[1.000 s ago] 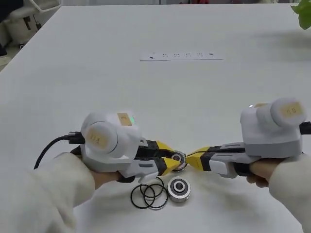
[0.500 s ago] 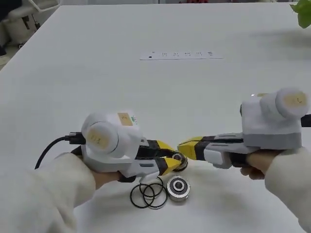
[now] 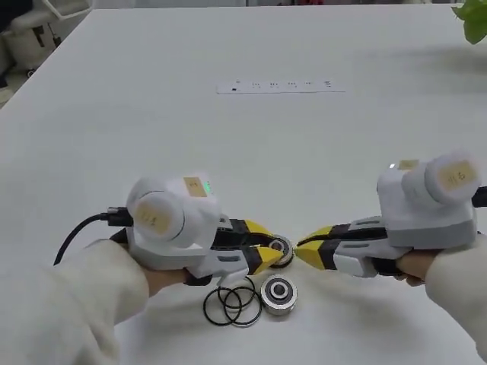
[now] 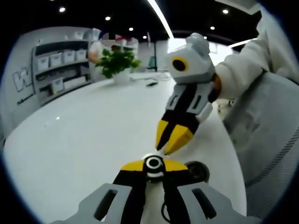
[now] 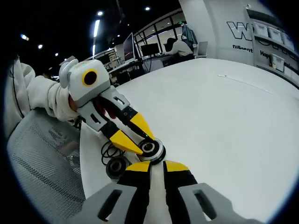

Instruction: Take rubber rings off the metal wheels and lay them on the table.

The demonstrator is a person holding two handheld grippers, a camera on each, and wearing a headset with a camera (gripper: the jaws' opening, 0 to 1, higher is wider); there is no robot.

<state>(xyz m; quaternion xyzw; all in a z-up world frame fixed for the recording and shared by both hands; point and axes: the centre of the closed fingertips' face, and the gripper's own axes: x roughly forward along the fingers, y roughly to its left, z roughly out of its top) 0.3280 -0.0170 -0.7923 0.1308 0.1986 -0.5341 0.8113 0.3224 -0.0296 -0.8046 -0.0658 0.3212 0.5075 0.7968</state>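
Note:
My left gripper is shut on a small metal wheel, held just above the table; its jaws clamp the wheel from both sides. My right gripper points at that wheel from the right with its jaws shut, tips at the rim. From the right gripper view the held wheel sits just beyond my right gripper. A second metal wheel lies on the table below. Black rubber rings lie overlapped to its left.
A white strip with small marks lies far across the white table. A green plant stands at the far right corner. A black cable trails from the left gripper. A mesh chair stands by the table edge.
My right gripper rose and slid left over the wheel half a second ago, then dropped back to the right; its tips now sit just right of the held wheel. The left gripper stayed put.

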